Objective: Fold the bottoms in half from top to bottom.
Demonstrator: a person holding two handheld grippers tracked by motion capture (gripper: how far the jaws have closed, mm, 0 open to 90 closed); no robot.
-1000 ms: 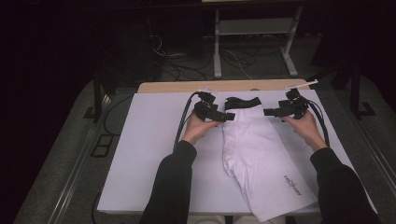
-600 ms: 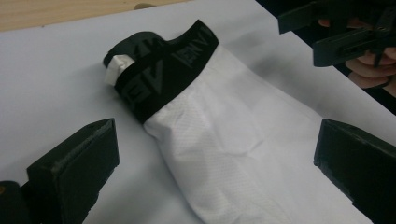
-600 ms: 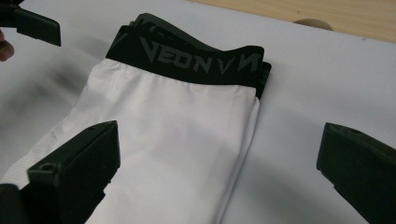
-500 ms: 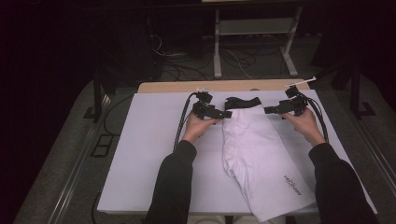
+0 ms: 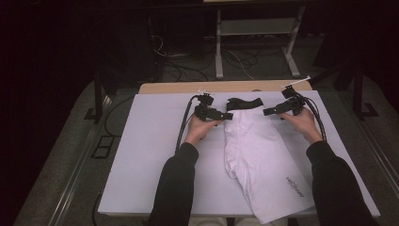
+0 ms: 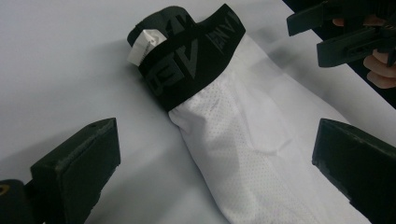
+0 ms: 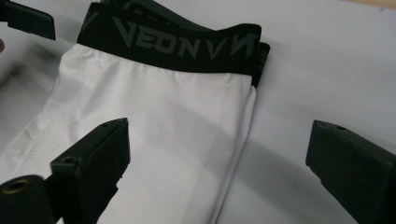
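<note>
White shorts (image 5: 263,160) with black waistband (image 5: 243,102) lie at bench (image 5: 141,165) centre, waistband at 12 o'clock | left gripper (image 5: 225,115), right gripper (image 5: 269,112): fingers wide, empty, flanking waistband | risk: pinching one fabric layer, bunching

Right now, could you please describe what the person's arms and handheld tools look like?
Both arms wear dark long sleeves. Each bare hand holds a black tool: the left tool and right tool have two blocky black jaws, and black cables trail back from each.
</note>
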